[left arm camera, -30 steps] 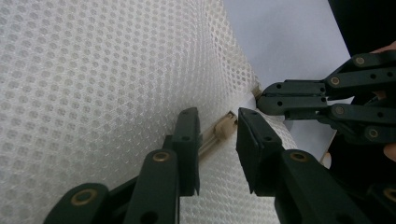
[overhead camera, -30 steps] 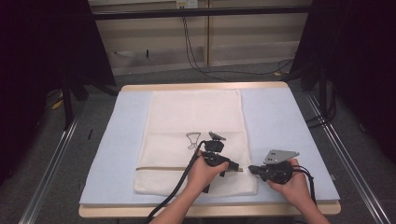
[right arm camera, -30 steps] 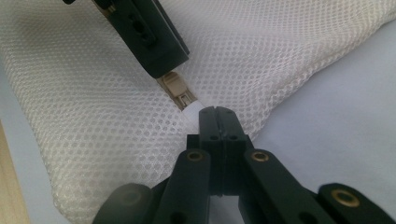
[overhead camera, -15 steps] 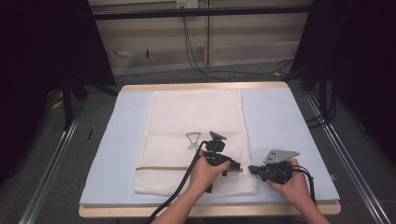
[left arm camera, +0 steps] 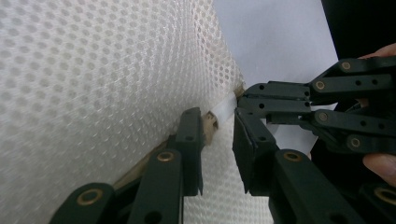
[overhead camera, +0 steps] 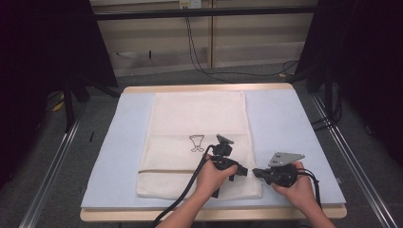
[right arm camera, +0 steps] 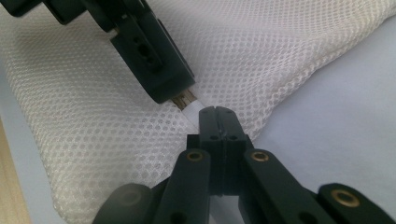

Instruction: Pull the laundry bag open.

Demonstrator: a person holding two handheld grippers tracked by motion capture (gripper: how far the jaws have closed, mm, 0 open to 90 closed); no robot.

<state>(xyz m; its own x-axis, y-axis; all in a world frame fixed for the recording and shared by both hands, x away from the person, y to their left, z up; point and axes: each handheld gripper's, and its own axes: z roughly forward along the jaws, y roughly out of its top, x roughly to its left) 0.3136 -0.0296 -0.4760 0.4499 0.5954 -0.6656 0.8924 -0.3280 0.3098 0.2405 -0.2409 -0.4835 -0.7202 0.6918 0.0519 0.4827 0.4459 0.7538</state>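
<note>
The left hand-held gripper (left arm camera: 217,140) has been closing around the zipper pull (left arm camera: 223,109).

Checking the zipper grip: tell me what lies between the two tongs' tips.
In the right gripper view, a short white zipper end on the mesh bag spans from the shut right tongs to the left tongs, with brass teeth there.
</note>
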